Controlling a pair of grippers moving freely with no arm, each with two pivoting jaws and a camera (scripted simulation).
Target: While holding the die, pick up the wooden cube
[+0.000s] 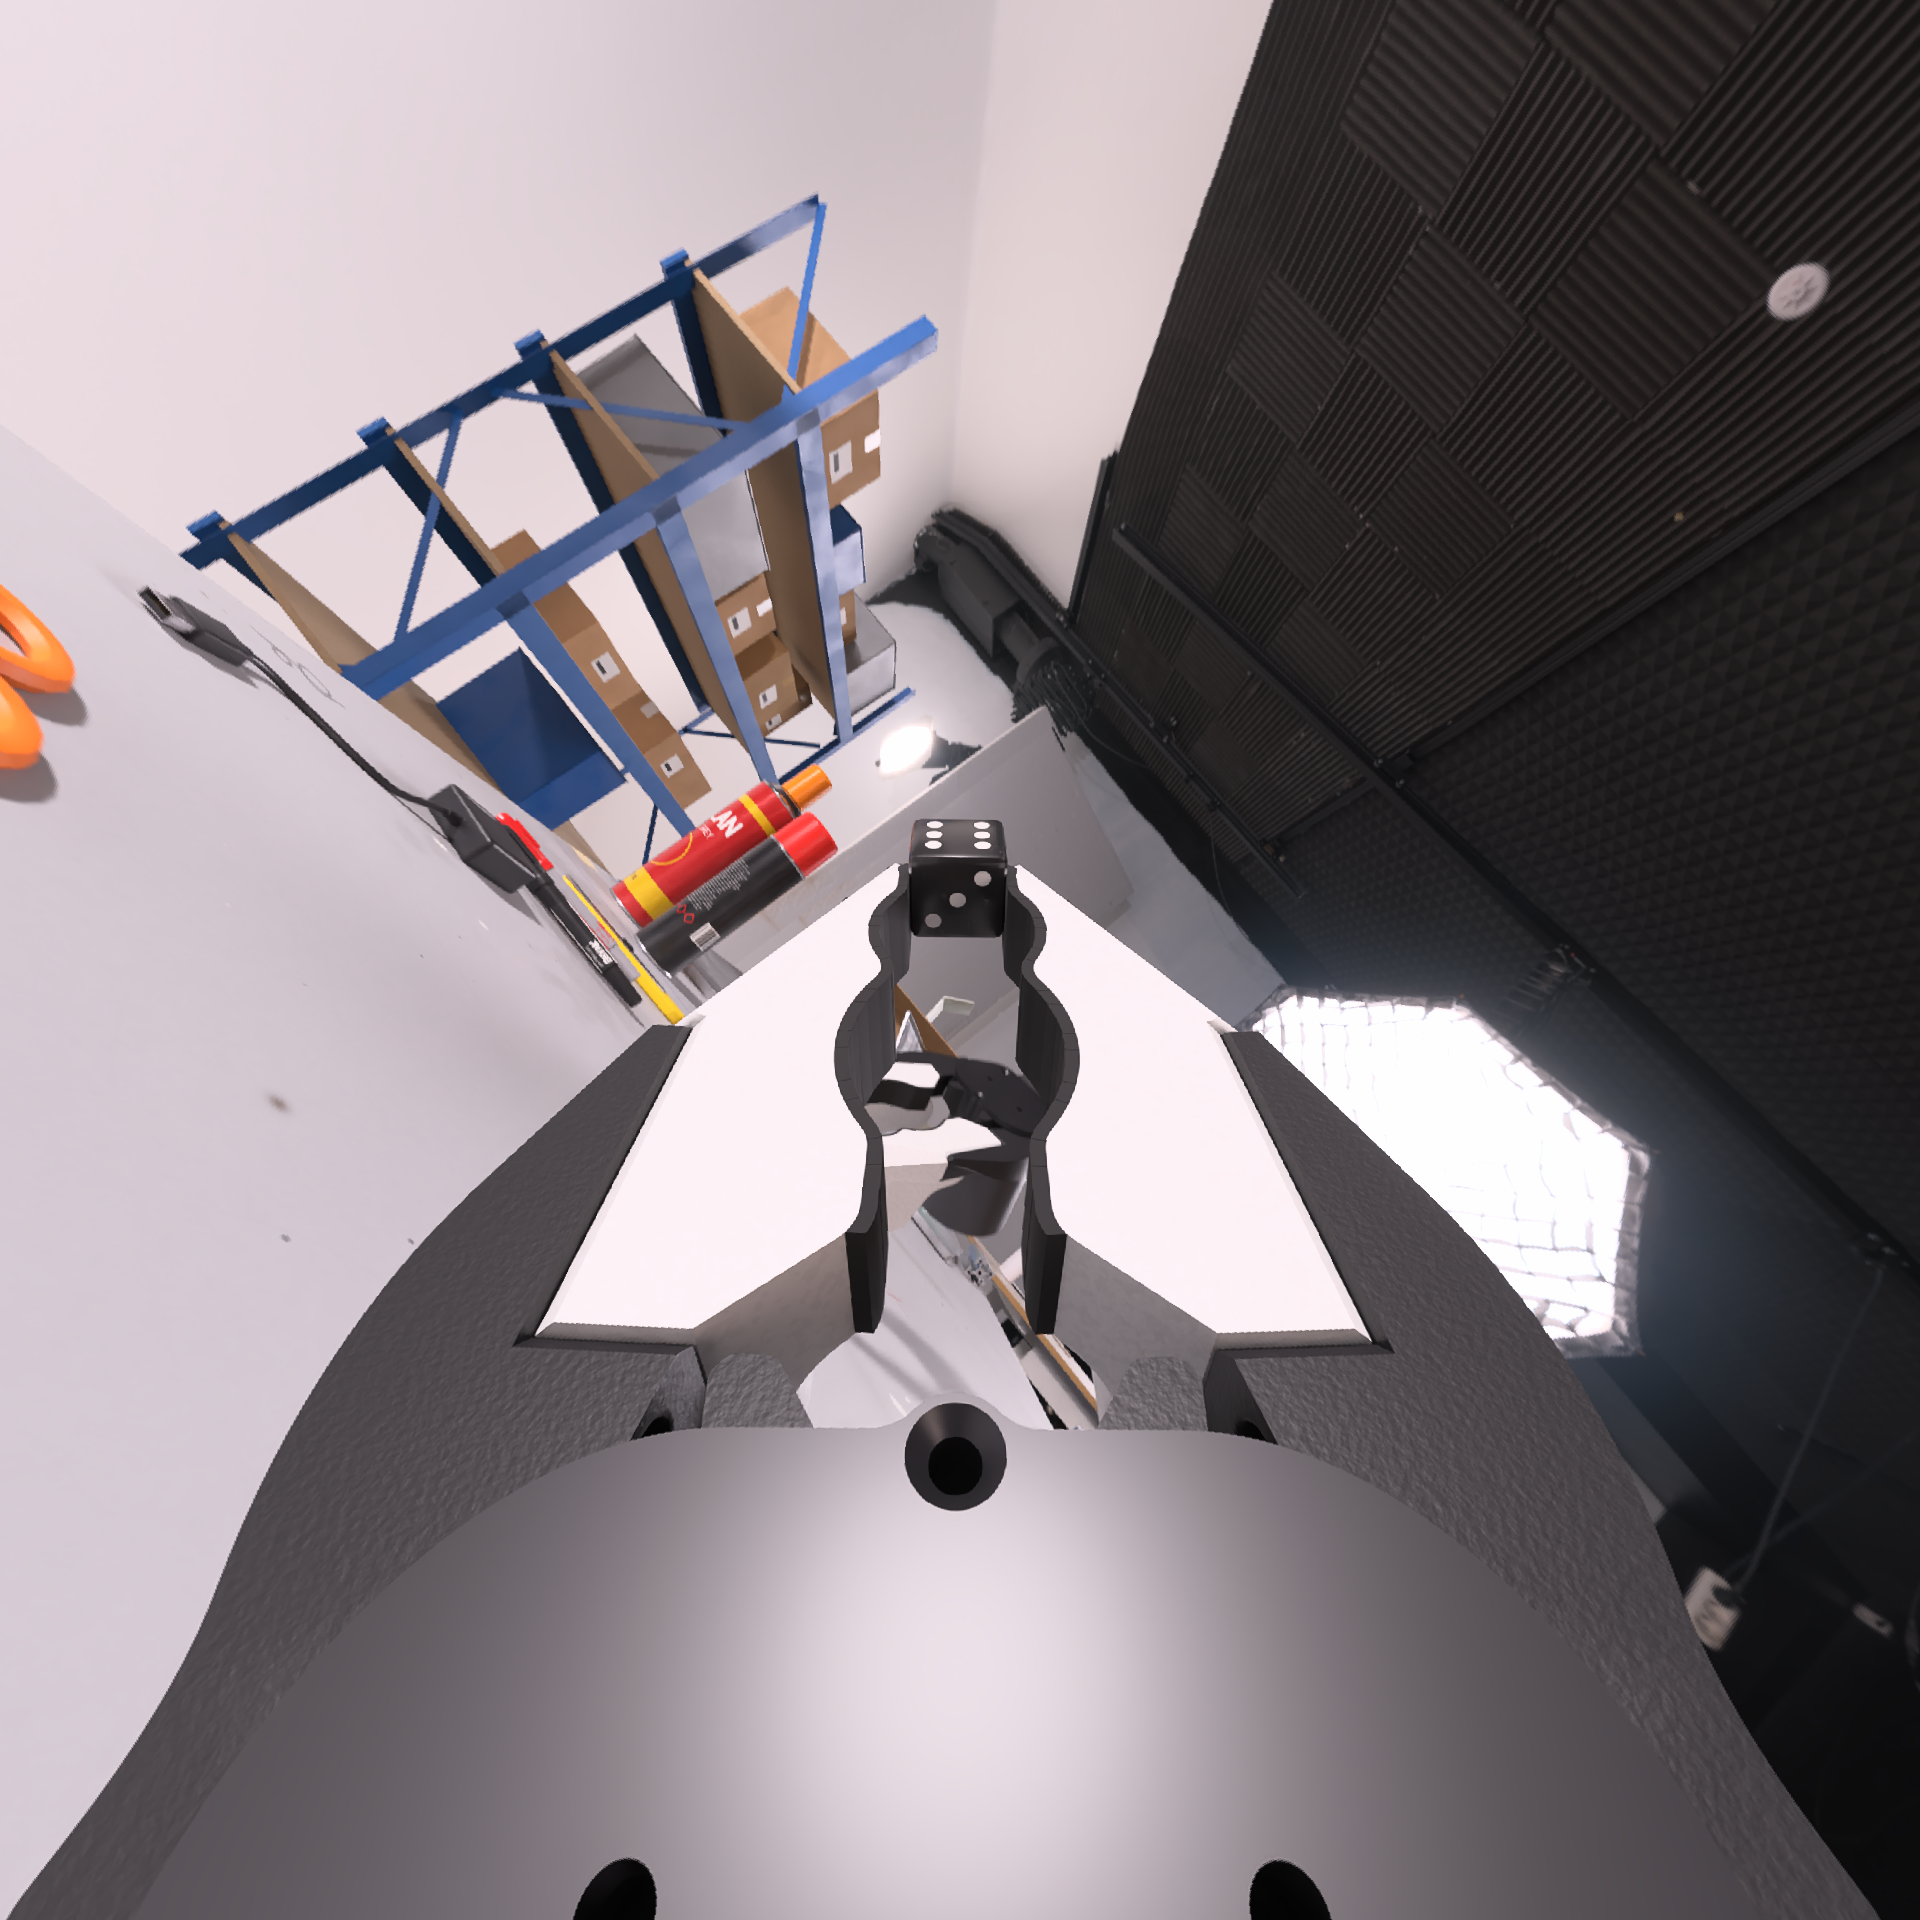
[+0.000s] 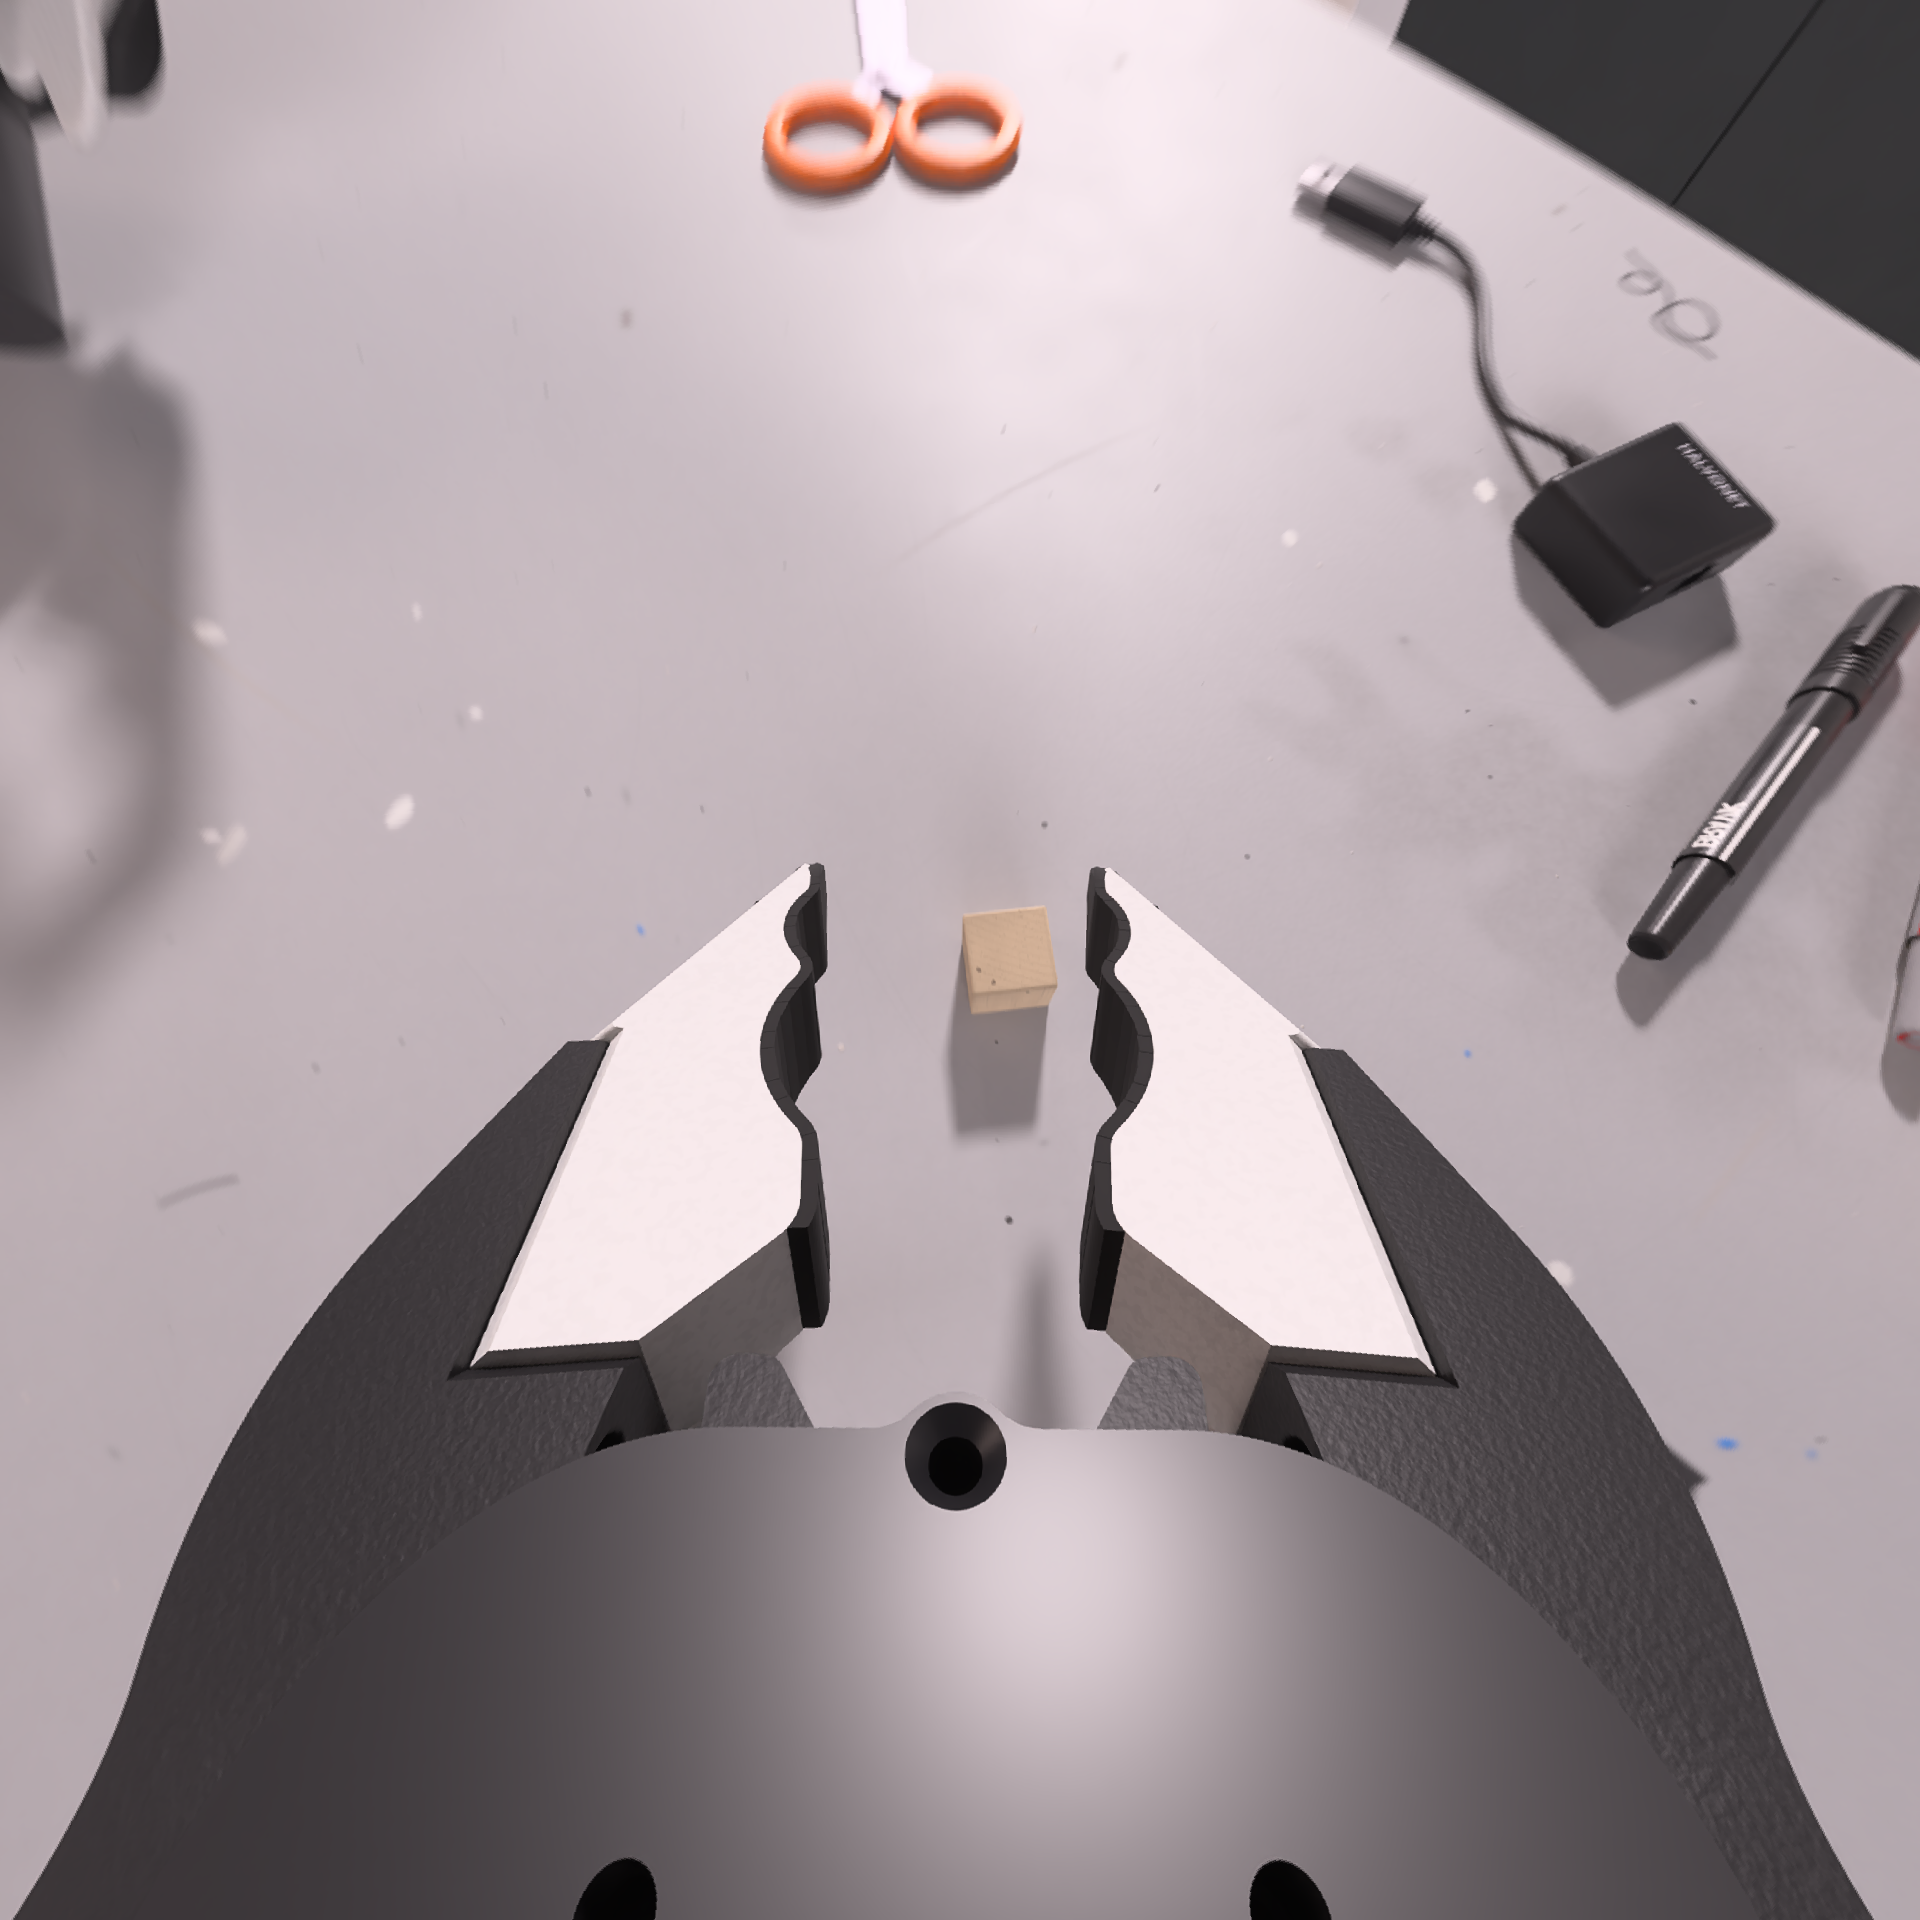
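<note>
While the left gripper (image 1: 957,894) pinches the black die (image 1: 957,879) between its fingertips, clear of the table (image 1: 260,987), the right gripper (image 2: 956,904) hangs over the table with its jaws spread and nothing between the pads. The die sits at the very tips of the left fingers (image 1: 883,935), white pips showing on two faces.

Taking the wooden cube (image 2: 1008,958) as the landmark: it rests on the grey table, seen in the gap between the right gripper's fingers (image 2: 805,935), nearer the right-hand finger than the other, touching neither. Its shadow falls on the table toward the gripper's body. Well beyond the cube, at the far edge of the right wrist view, lie scissors (image 2: 891,130) with orange handles. To the right of the cube and farther off sits a black adapter (image 2: 1642,525) with a cable (image 2: 1475,312) running away to a plug. Right of the cube, nearer than the adapter, lies a black marker (image 2: 1777,769), pointing slantwise.

In the left wrist view the table appears tilted; the adapter (image 1: 488,836), the marker (image 1: 582,925) and the scissor handles (image 1: 26,675) show on it, along with two spray cans (image 1: 727,873) lying side by side near its edge. Behind them stands a blue rack (image 1: 582,499) with cardboard boxes. Dark foam panels (image 1: 1507,416) cover the wall to the right, and a lit softbox (image 1: 1455,1153) shines below them.
</note>
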